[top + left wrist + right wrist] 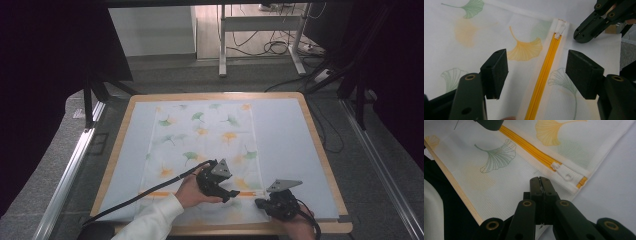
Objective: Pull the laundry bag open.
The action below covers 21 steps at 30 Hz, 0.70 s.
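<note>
A white mesh bag [205, 135] printed with ginkgo leaves lies flat on the table. An orange zipper [160, 193] runs along its near end. In the left gripper view my left gripper [537, 68] hovers open over the zipper [544, 75], whose strip runs between the pads without touching them. The white zipper pull [564, 172] sits at the zipper's end near the bag's corner. My right gripper [540, 181] is shut, its tip resting on the bag's cloth just short of the pull. I cannot tell whether cloth is pinched. In the high view the left gripper [227, 192] and right gripper [262, 203] sit close together.
A pale mat [285, 130] covers the wooden table [320, 150]. The table's front edge runs right by both hands. Metal rails [70, 170] flank the table. A desk frame [222, 45] and loose cables [270, 47] stand on the floor beyond.
</note>
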### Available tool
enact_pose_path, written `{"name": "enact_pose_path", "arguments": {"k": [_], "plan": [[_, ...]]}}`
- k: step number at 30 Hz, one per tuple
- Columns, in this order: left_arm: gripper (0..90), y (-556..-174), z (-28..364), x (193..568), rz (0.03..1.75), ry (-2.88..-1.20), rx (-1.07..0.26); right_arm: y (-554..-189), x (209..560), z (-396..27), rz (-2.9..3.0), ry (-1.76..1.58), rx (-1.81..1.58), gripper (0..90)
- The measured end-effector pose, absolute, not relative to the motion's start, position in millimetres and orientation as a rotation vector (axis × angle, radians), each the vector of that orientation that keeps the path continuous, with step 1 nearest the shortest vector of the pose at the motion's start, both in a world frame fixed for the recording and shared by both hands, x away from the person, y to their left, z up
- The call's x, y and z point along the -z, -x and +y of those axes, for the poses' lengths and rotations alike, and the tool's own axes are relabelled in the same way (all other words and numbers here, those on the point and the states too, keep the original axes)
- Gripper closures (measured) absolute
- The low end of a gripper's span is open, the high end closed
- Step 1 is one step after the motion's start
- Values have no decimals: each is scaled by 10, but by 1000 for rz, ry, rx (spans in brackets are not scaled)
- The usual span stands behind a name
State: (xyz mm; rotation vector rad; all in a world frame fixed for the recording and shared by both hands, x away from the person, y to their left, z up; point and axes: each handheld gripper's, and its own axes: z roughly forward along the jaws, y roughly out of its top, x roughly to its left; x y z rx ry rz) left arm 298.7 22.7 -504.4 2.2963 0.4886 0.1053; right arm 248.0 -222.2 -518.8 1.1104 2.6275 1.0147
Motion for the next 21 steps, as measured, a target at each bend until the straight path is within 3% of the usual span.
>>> {"name": "enact_pose_path", "arguments": {"k": [21], "plan": [[351,-3064,91,5202,534,-2271,-76,-2481,5190,-2226,2634,-1106,-1020,893]]}}
